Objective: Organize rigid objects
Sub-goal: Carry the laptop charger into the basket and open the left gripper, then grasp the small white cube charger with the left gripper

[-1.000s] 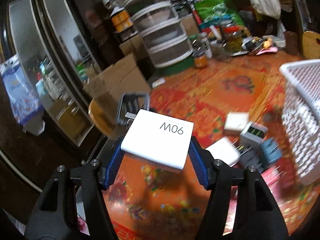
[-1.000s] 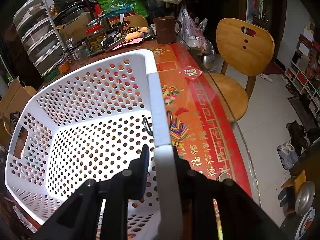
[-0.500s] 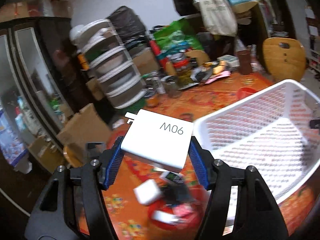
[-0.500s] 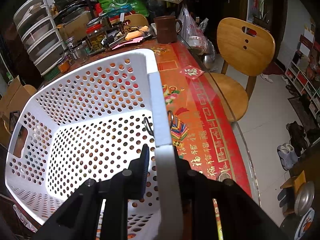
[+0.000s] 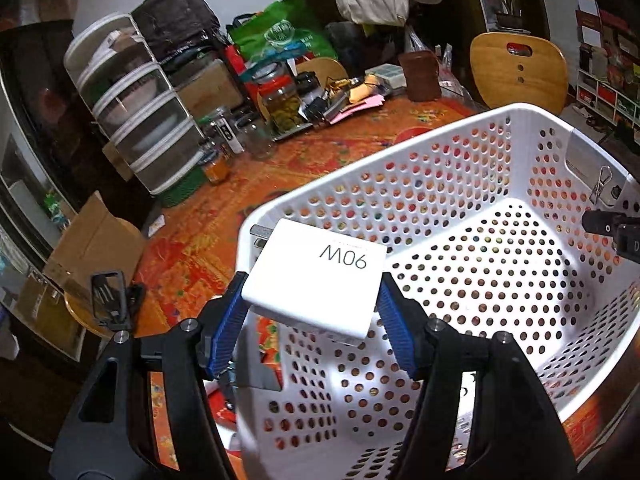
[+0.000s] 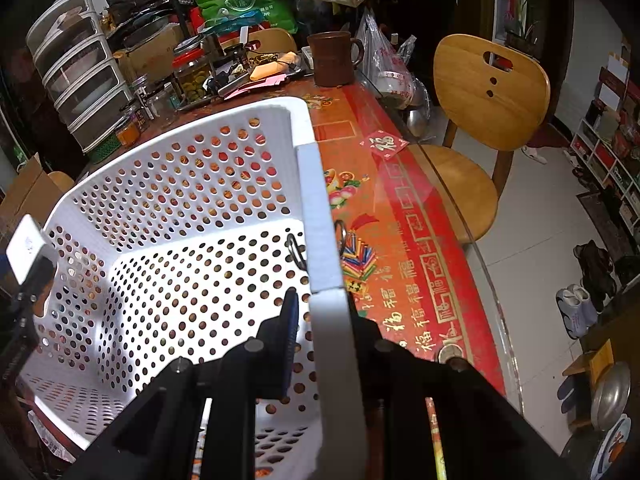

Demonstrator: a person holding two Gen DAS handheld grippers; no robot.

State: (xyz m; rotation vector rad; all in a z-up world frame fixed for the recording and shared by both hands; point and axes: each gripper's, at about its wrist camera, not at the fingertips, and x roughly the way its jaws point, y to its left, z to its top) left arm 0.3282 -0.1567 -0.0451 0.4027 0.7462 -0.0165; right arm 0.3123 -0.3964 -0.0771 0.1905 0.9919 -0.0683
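My left gripper (image 5: 312, 304) is shut on a white 90W charger block (image 5: 316, 276) and holds it over the near left rim of the white perforated basket (image 5: 472, 272). Its metal prongs point away from me. The basket's floor shows nothing lying in it. My right gripper (image 6: 320, 320) is shut on the basket rim (image 6: 316, 216), one blue pad inside the wall and the other outside. In the right wrist view the charger (image 6: 24, 248) and the left gripper show at the basket's far left edge. The right gripper's tip (image 5: 612, 226) shows at the basket's right side.
The basket stands on a red and orange patterned tablecloth (image 6: 400, 216). Jars (image 5: 284, 104), a brown mug (image 6: 332, 58) and a drawer tower (image 5: 136, 112) crowd the back. A wooden chair (image 6: 480, 92) stands right of the table. A black clip (image 5: 110, 298) lies at the table's left edge.
The left gripper swung right with the charger, from above the loose chargers on the cloth to over the basket's rim. The right gripper stayed clamped on the basket rim.
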